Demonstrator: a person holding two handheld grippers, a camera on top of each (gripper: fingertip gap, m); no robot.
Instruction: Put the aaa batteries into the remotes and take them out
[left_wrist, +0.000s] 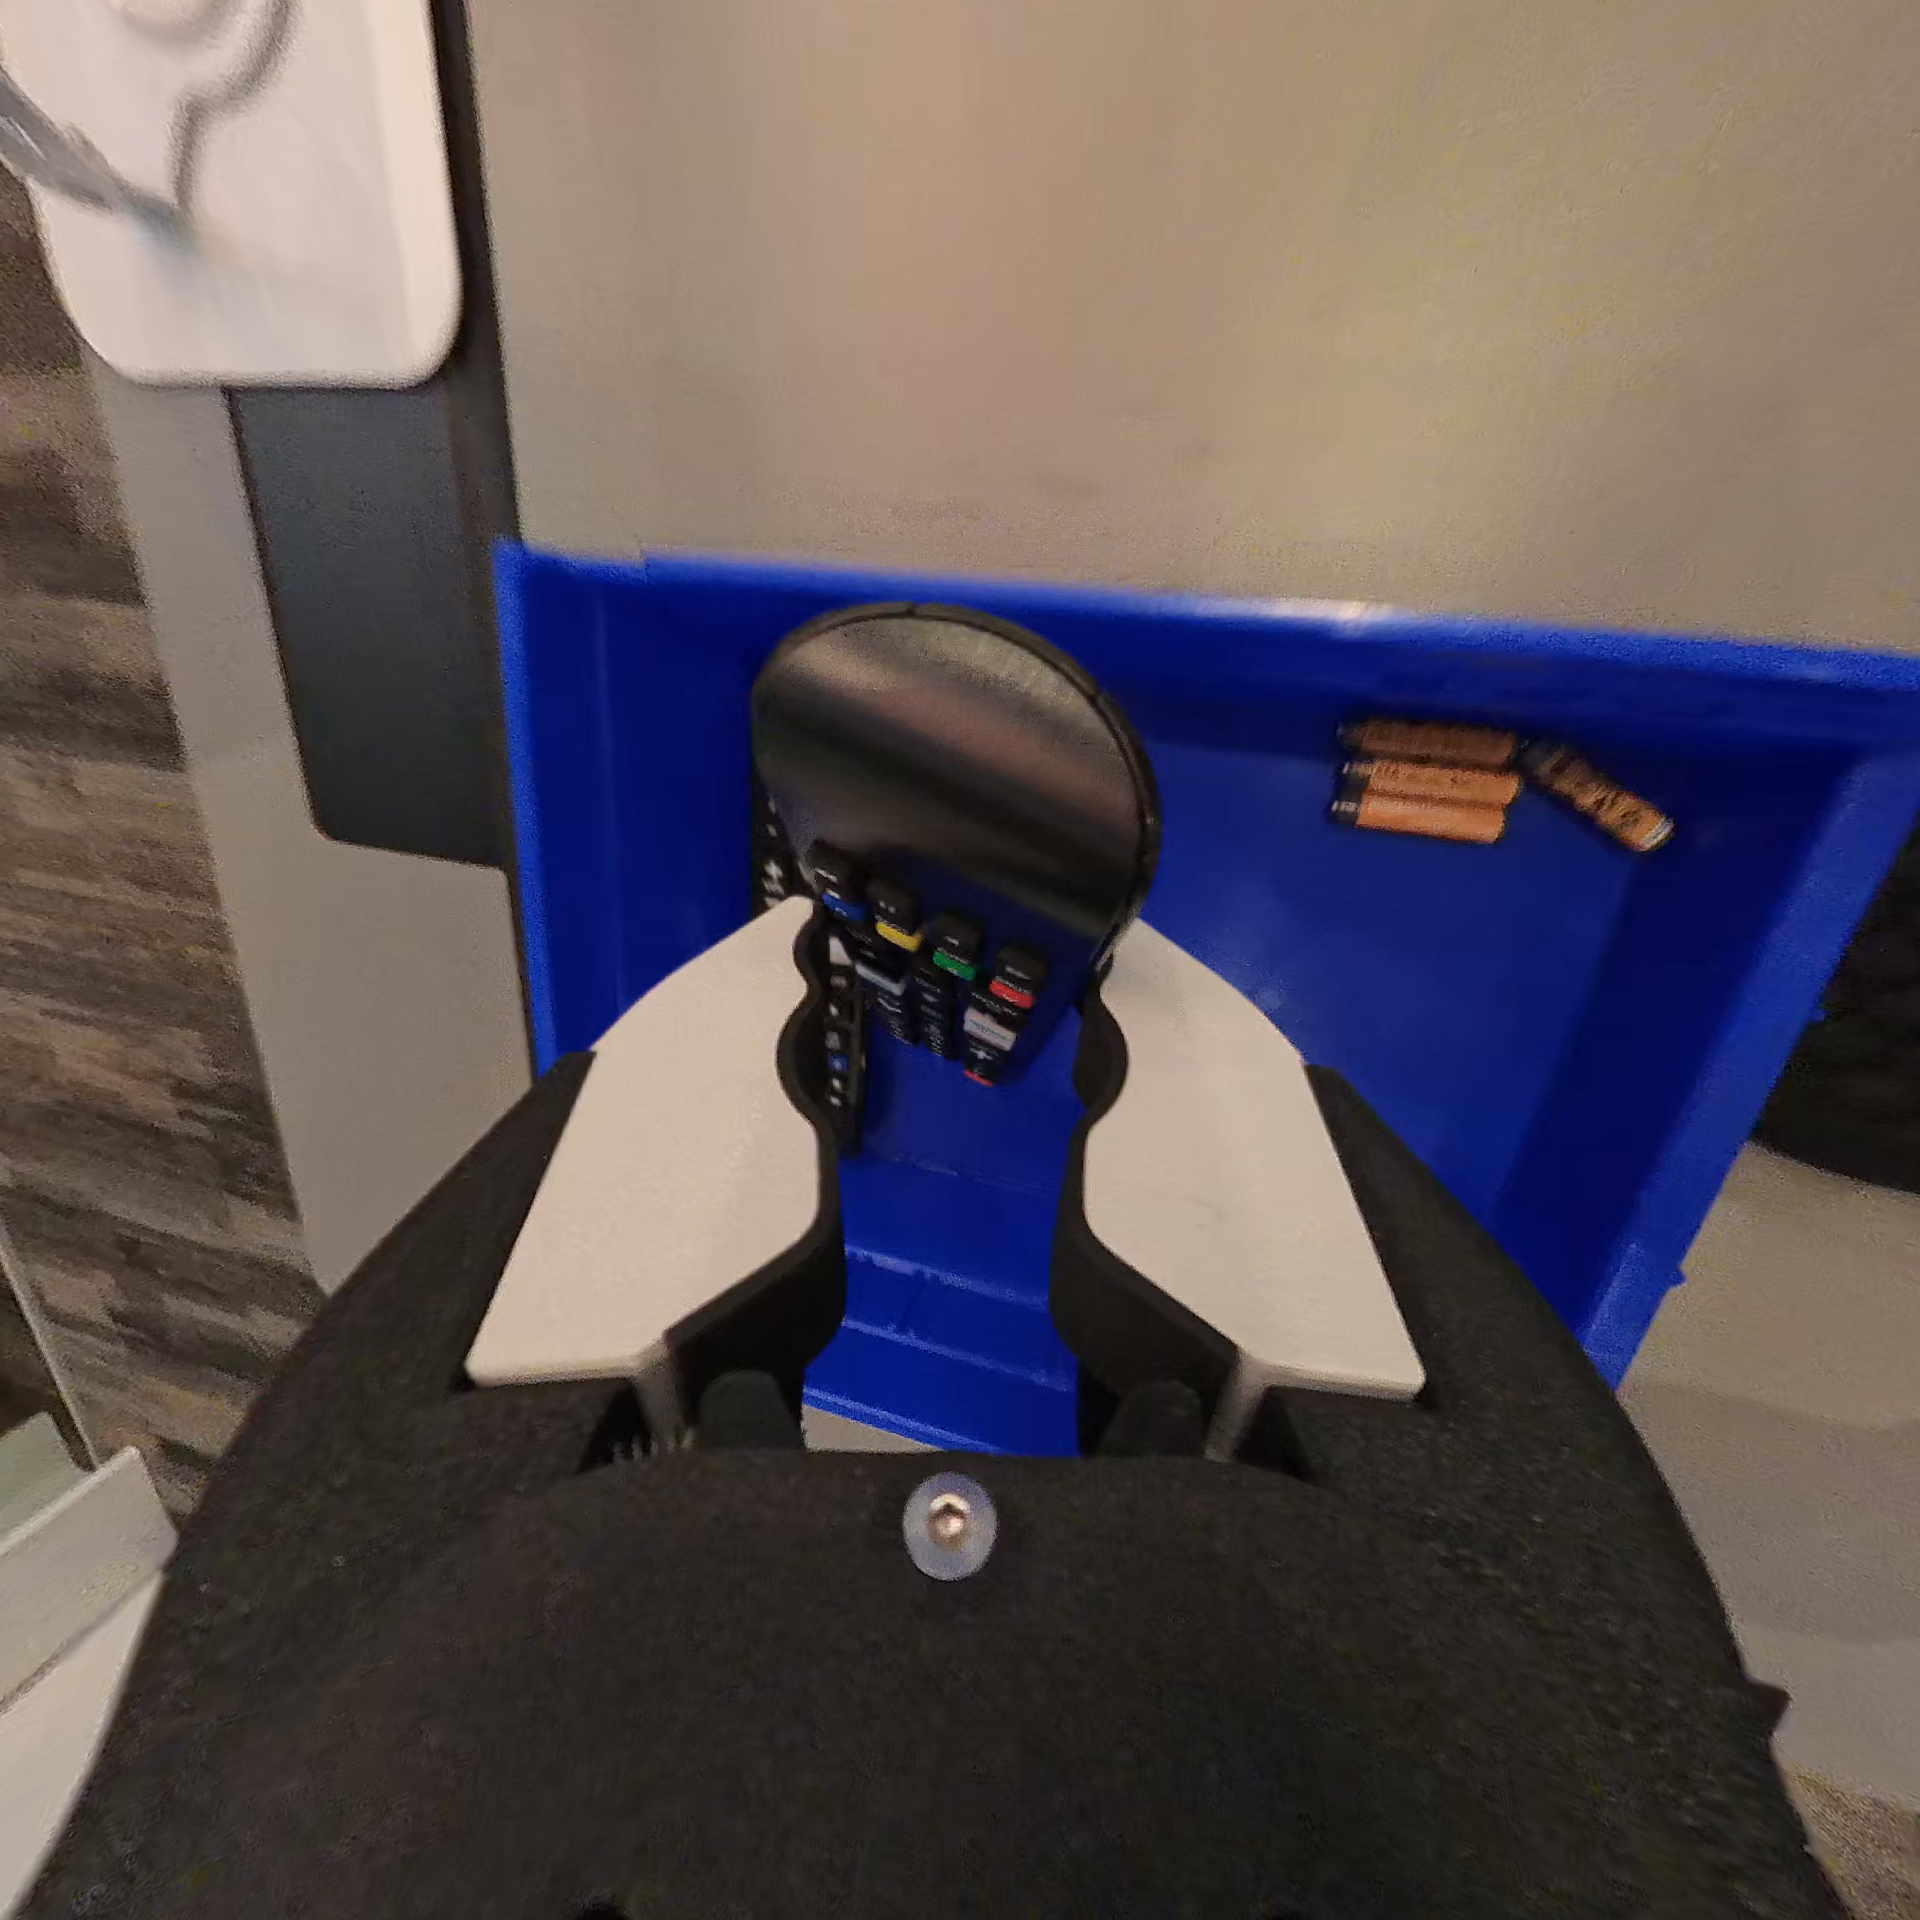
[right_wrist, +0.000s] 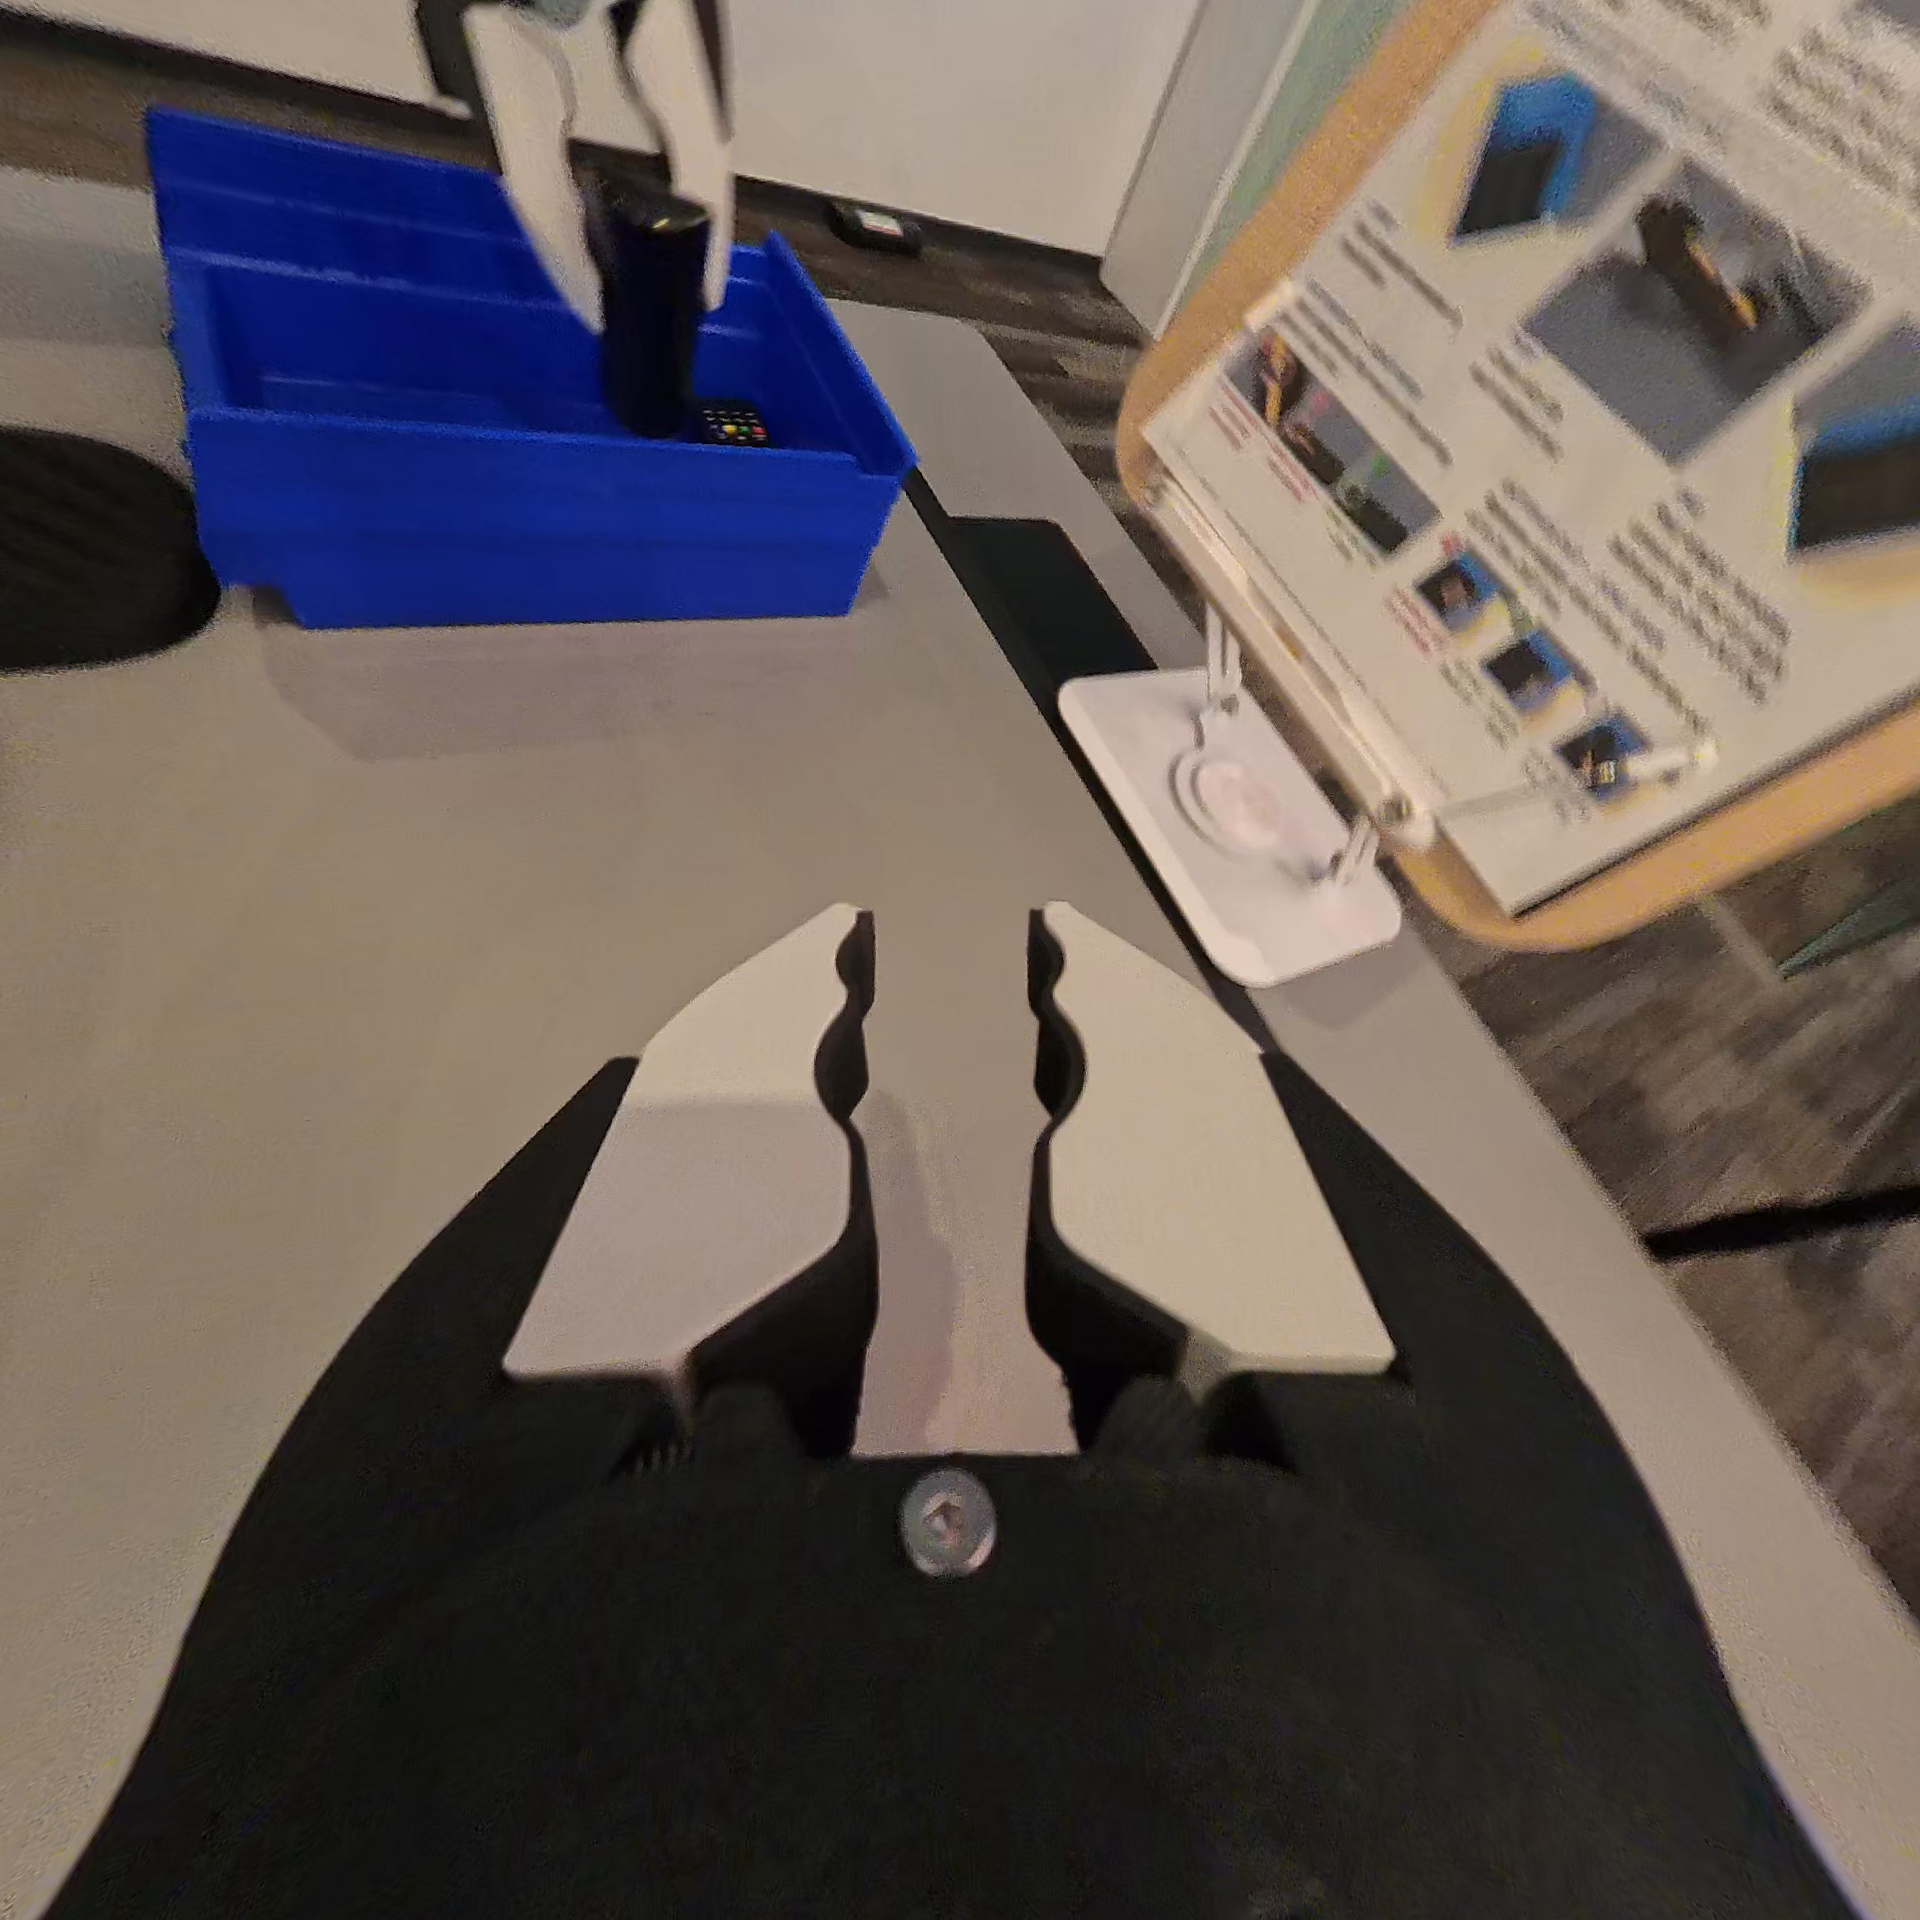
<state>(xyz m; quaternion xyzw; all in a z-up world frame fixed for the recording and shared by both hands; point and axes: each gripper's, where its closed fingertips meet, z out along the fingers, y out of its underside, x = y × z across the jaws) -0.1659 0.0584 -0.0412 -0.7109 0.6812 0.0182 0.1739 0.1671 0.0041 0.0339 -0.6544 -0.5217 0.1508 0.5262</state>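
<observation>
My left gripper (left_wrist: 951, 935) is shut on a black remote (left_wrist: 951, 769) and holds it upright over the blue bin (left_wrist: 1455, 1039). A second remote (left_wrist: 935, 997) with coloured buttons lies on the bin floor below it. Several orange and black AAA batteries (left_wrist: 1455, 790) lie together at the bin's far right. In the right wrist view, the left gripper (right_wrist: 652, 301) holds the black remote (right_wrist: 655, 332) upright in the bin (right_wrist: 520, 540), and the buttoned remote (right_wrist: 732, 424) lies beside it. My right gripper (right_wrist: 951, 925) is open and empty above the grey table (right_wrist: 520, 883).
A printed instruction board (right_wrist: 1507, 416) on a white stand base (right_wrist: 1226, 821) sits at the table's right edge. A round black object (right_wrist: 83, 551) lies left of the bin. Carpeted floor (right_wrist: 1714, 1039) lies beyond the table edge.
</observation>
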